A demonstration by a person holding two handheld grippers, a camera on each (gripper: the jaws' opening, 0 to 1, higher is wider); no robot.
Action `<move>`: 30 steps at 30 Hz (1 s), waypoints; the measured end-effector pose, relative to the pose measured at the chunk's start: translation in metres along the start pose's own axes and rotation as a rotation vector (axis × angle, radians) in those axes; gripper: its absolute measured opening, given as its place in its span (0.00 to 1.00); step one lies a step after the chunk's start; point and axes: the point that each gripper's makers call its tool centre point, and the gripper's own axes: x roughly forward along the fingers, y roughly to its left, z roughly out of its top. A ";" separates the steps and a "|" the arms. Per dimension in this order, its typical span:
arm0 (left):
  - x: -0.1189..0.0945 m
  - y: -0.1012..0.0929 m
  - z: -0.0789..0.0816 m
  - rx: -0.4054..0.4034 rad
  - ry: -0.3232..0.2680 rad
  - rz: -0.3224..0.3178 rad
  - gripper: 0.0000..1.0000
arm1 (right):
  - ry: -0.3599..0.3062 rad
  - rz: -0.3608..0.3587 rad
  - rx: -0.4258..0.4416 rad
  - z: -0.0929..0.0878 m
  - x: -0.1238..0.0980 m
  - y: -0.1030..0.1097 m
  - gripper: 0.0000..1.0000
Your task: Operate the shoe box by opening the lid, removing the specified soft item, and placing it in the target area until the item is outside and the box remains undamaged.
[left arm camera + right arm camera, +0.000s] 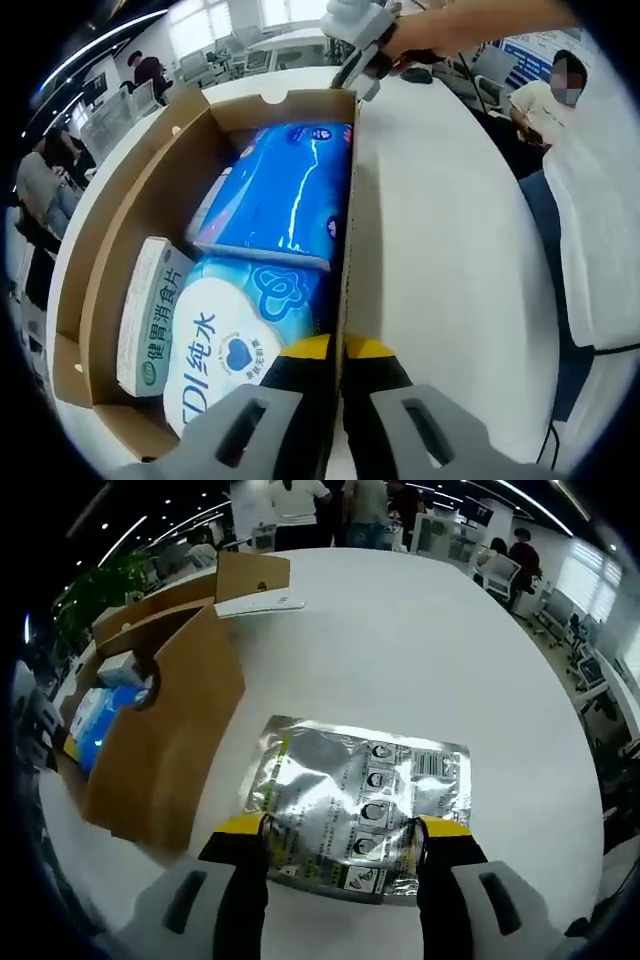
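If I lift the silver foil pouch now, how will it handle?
Probably floppy: the silver foil pouch lies flat and wrinkled on the white table. Likely light, since it looks thin. Its glossy film may slip between the right gripper, whose jaws straddle its near edge.

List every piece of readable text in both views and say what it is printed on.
"健胃消食片": on the white and green medicine box inside the cardboard box.
"纯水": on the white and blue wipes pack.
Blue tissue pack: no readable print.
Silver foil pouch on the table: barcode and small print, too blurred to read.
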 end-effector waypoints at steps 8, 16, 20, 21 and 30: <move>0.002 -0.001 0.002 0.005 0.001 0.002 0.01 | -0.009 0.037 0.012 0.009 -0.014 0.005 0.58; 0.004 -0.003 0.001 0.024 0.017 0.019 0.01 | -0.142 0.008 -0.084 0.048 -0.071 0.001 0.59; 0.004 -0.004 0.000 0.021 0.023 0.021 0.01 | -0.164 0.014 -0.141 0.065 -0.092 0.001 0.59; 0.004 -0.004 -0.001 0.024 0.027 0.024 0.01 | -0.173 0.018 -0.167 0.069 -0.095 0.002 0.59; 0.005 -0.004 -0.006 0.019 0.075 0.047 0.02 | -0.212 0.120 -0.431 0.101 -0.110 0.030 0.58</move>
